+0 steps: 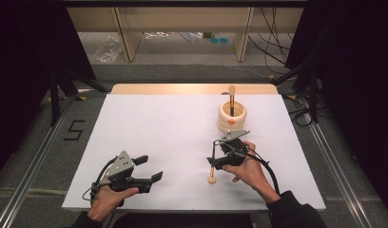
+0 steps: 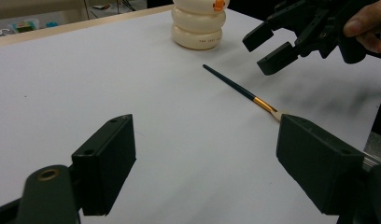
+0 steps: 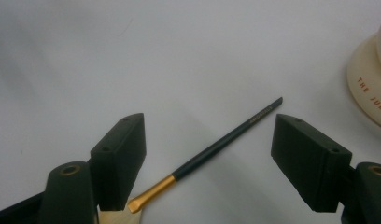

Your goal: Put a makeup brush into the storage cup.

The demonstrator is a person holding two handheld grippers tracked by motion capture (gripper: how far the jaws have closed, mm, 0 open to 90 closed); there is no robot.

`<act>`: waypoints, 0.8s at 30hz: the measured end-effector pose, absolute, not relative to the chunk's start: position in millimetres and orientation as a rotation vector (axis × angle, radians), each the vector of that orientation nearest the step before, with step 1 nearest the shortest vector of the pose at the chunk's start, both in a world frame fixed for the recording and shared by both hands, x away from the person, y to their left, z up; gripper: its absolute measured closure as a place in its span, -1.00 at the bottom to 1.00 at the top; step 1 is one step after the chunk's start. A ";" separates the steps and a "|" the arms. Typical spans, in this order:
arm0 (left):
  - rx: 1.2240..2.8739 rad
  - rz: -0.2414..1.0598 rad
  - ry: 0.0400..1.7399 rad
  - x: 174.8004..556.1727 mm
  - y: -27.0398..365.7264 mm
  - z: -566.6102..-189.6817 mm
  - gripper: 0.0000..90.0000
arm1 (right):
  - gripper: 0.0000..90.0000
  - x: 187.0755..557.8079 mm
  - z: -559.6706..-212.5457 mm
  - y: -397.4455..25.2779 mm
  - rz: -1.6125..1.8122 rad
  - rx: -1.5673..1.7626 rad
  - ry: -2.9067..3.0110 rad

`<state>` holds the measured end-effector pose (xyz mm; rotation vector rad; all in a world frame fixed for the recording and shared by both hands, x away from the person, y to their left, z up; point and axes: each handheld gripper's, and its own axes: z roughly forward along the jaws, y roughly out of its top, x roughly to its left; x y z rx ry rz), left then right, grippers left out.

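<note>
A: Where was the makeup brush [image 3: 212,151] rel. to the cream holder [image 1: 232,117]?

B: Flat on the white worktop [image 1: 159,137], just near-side of the holder, apart from it. Dark handle tip pointed toward the holder, gold ferrule and pale bristle end pointed away from it.

A: And the right tool [image 1: 215,153]?

B: Hovered right over the brush, jaws wide apart, 1 each side of the handle, not touching it. Nothing clamped.

A: Left tool [image 1: 153,170]?

B: Well to the left of the holder and nearer the person, at the worktop's front edge. Jaws also apart, nothing between them. Its own view looked across at the brush, the holder and the right tool.

A: Anything in the holder?

B: Yes, a 2nd brush [image 1: 232,98] stood upright in it, bristle end up. Holder had an orange dot on its side.
</note>
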<state>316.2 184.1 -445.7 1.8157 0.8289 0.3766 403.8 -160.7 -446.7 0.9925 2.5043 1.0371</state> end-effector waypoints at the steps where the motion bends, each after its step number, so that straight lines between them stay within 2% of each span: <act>1: 1.818 0.377 0.823 315.8 184.3 -445.4 -0.57 | -0.39 403.6 -445.7 -160.8 1.023 0.992 2.527; 24: 1.825 0.365 0.817 316.1 181.2 -445.9 -0.57 | -0.15 412.1 -461.7 -141.5 0.798 0.996 2.628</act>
